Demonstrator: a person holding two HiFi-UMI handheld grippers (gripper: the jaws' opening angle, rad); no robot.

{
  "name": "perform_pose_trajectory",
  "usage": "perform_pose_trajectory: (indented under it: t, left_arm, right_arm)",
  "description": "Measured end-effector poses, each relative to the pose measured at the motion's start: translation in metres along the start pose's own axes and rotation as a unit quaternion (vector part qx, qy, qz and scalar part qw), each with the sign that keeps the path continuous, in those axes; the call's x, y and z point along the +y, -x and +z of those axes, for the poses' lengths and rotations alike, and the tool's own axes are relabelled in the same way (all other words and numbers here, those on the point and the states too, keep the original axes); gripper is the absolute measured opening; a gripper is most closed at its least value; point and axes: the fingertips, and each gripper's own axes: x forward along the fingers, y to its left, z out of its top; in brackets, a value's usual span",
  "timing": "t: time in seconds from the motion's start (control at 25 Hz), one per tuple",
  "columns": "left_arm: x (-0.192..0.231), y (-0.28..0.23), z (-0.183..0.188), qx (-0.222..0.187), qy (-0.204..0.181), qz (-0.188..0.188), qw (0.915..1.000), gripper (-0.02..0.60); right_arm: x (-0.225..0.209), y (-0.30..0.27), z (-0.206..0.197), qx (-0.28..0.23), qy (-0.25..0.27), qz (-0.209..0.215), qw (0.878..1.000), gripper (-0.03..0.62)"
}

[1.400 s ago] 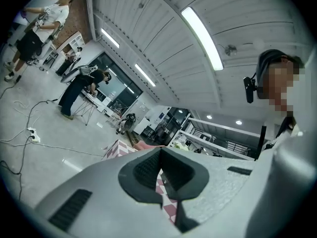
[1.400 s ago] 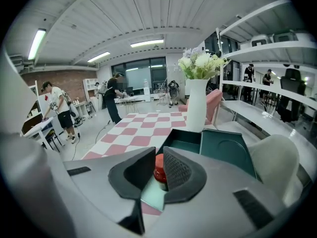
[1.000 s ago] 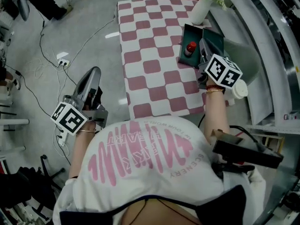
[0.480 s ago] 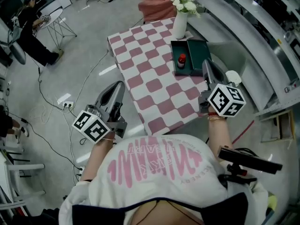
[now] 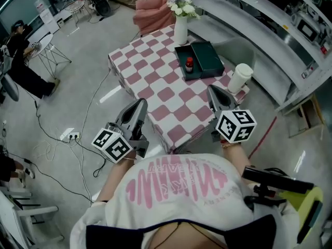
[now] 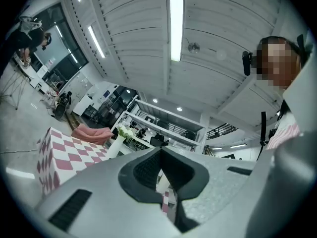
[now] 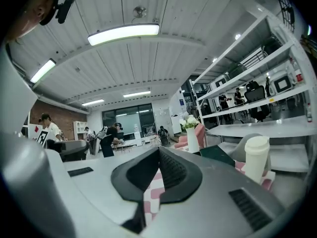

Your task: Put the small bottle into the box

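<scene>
seen from above, a person in a white shirt (image 5: 176, 191) with pink print holds both forearms forward, elbows tucked close to the body, a gripper in each hand.

the left gripper (image 5: 140, 104) sits at about 10 o'clock from the chest, over the grey floor (image 5: 78, 97) just off the near edge of the table (image 5: 155, 77). it points toward 1 o'clock. its marker cube (image 5: 112, 145) sits over the wrist. in the left gripper view, which tilts a little upward toward the ceiling, the jaws meet at their tips with nothing between them.

the right gripper (image 5: 211, 90) sits at about 2 o'clock from the chest, over the table's near right corner. it points toward 11 o'clock, roughly level. its own cube (image 5: 236, 126) faces the camera. its jaws are closed together and empty in the right gripper view.

the table wears a pink and white checked cloth. toward its far side, at 12 o'clock from the right gripper and well apart from both tools, lies an open dark green box (image 5: 207, 56). the small bottle (image 5: 189, 65), red-capped, stands upright in the box's left half. a white vase (image 5: 180, 31) of flowers stands just beyond the box at 11 o'clock. a white lidded cup (image 5: 240, 77) stands near the right gripper, at 2 o'clock from its tip.
</scene>
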Motion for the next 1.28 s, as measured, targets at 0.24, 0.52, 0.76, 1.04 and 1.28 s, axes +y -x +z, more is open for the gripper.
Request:
perform_pose_trajectory:
  t: [0.24,0.52,0.76,1.04,1.28]
  left_arm:
    - [-0.02,0.018,-0.019,0.024,0.009,-0.036,0.999,0.008]
    - [-0.03,0.048,-0.039,0.042,0.033,-0.046,0.9976,0.008]
    - [-0.035,0.08,-0.042,0.045,0.041,-0.035,0.9975,0.008]
    - [-0.043,0.116,-0.044,0.036,0.041,-0.021,0.9983,0.008]
    - [-0.053,0.142,-0.046,0.036,0.047,-0.009,0.9982,0.008]
  right_arm:
    - [0.025,0.038,-0.03,-0.001,-0.034,-0.006,0.999,0.006]
    - [0.035,0.073,-0.069,0.046,-0.028,-0.044,0.998,0.006]
    - [0.046,0.098,-0.08,0.07,-0.012,-0.063,0.995,0.006]
    - [0.051,0.125,-0.083,0.067,0.001,-0.08,0.995,0.006]
    - [0.055,0.147,-0.079,0.061,0.0,-0.091,0.994,0.006]
